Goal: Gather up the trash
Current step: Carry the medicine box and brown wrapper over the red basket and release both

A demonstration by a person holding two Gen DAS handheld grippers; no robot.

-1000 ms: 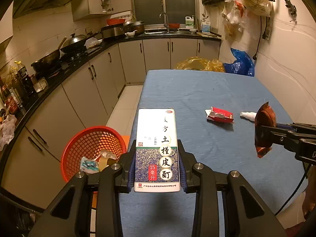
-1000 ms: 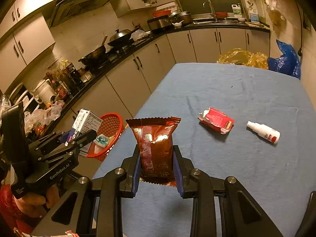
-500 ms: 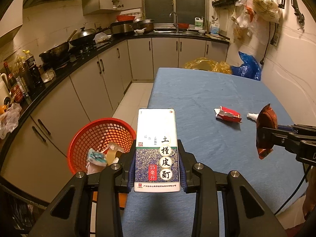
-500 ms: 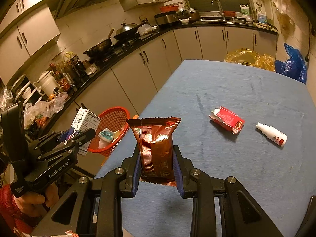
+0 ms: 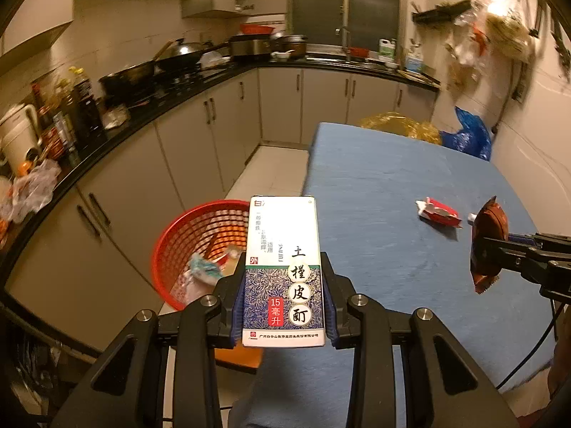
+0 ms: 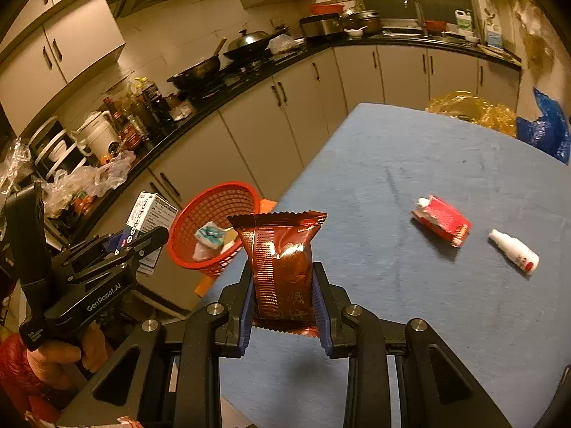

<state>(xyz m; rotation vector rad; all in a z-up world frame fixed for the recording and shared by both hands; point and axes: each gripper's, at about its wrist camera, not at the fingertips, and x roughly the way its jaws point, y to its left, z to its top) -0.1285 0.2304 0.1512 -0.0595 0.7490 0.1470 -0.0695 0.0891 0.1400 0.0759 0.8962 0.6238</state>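
In a dim kitchen, you carry two pieces of trash at once toward the red mesh basket (image 5: pixel 200 249), which stands on the floor beside the blue-covered table (image 5: pixel 392 185). Your left gripper (image 5: pixel 283 303) is clamped partway closed on a tall medicine box (image 5: pixel 283 267), held upright with its long axis pointing away from you. Your right gripper (image 6: pixel 283 303) is pinched the same way on a brown snack packet (image 6: pixel 282 260), also standing on end. The basket lies ahead and to the left of both tools, off the table's left edge; the left hand (image 6: pixel 60 356) is the nearer one, so the box looks set to drop first. A red wrapper (image 6: pixel 442 221) and a small white bottle (image 6: pixel 514 249) lie on the table, well apart from both grippers, not yet collected.
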